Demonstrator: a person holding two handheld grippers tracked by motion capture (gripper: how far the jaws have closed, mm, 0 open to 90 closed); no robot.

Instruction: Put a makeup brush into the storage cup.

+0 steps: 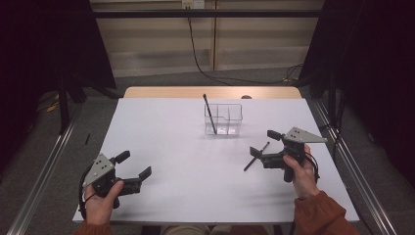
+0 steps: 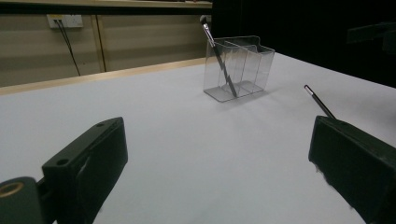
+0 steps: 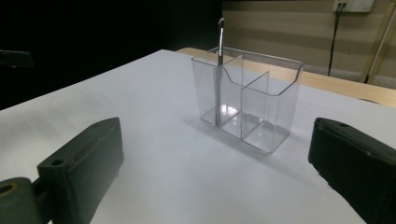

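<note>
Well short of the clear plastic three-compartment organiser (image 1: pixel 230 117), on the person's side of it and off to its right, the right gripper (image 1: pixel 264 143) hovers with its jaws spread wide and nothing between them. A thin dark loose brush (image 1: pixel 249 164) lies on the white table (image 1: pixel 195 196) just beside its nearer jaw, not yet grasped. Farther from the organiser, off to its left, the left gripper (image 1: pixel 133 165) rests low, jaws likewise apart and empty. One slim dark standing brush (image 1: pixel 209 115) already leans in the organiser's left end compartment. By my reckoning the job is about half done: the loose brush must be picked up and dropped in.
</note>
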